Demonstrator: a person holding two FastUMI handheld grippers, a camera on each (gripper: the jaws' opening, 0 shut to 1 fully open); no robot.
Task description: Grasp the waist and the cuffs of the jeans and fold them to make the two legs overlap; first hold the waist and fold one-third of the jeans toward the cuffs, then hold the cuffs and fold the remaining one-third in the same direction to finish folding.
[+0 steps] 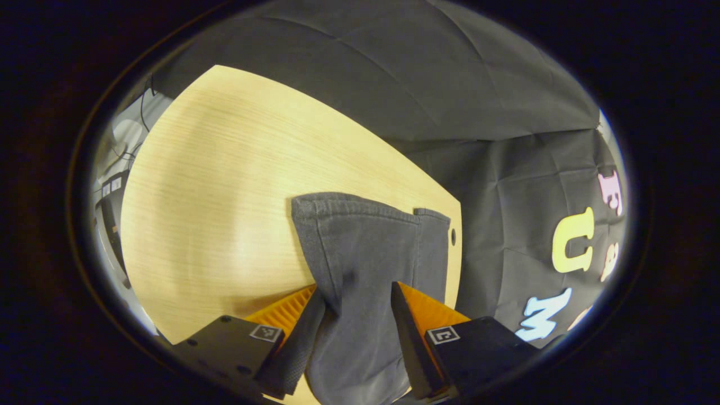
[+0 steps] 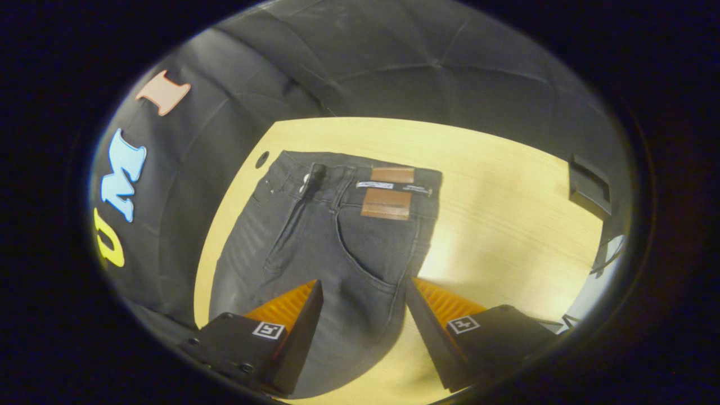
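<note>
Your left gripper and right gripper hovered, jaws apart, straddling the jeans; bare tabletop lay beyond the cuffs.

Warm, fairly dim light falls from above. A soft glare patch sits on the pale wood worktop in the left gripper view and beside the dark jeans in the right gripper view. Straight edges bow strongly toward the rims, where focus softens.

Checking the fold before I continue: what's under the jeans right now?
The jeans lie on the wooden table, legs already overlapped, cuffs near its edge. Whatever is beneath the denim is covered.
</note>
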